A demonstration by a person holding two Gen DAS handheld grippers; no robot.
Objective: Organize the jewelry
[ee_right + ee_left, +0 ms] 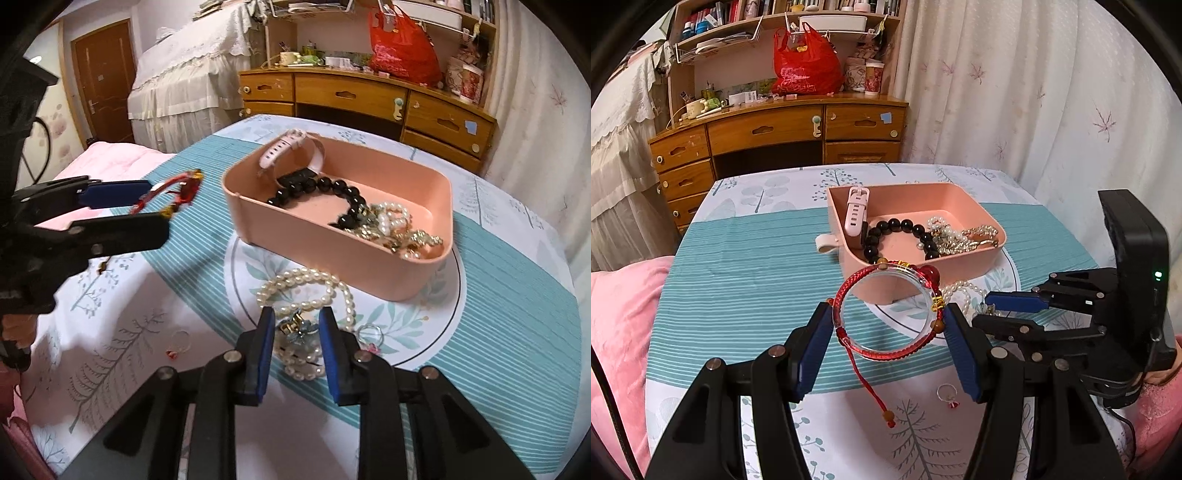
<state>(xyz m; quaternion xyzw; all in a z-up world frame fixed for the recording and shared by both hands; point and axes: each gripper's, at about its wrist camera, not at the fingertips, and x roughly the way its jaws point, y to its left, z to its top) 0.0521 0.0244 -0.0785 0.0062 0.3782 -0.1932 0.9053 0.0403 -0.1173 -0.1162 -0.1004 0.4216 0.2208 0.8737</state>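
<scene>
Glossy clear bangle wrapped in braided red cord (886,317) sits between matt blue, ribbed rubbery pads (812,350) on smooth black plastic arms. Beyond it, the matt peach plastic tray (960,266) holds shiny round black beads (901,225), a smooth pale pink rubbery watch strap (855,212) and glinting gold-toned metal chain (975,236). On the near right, lustrous white pearl strands (306,291) lie on the printed teal-and-white woven tablecloth (746,280). Far back, a varnished wooden desk (768,133) carries a crinkly glossy red plastic bag (805,66).

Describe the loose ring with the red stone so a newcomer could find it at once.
Start at the pink tray on the patterned tablecloth. On the white cloth nearer the camera, by the left gripper, lies the ring. Unlike the pearl strand, it is one thin band with a red stone.
</scene>
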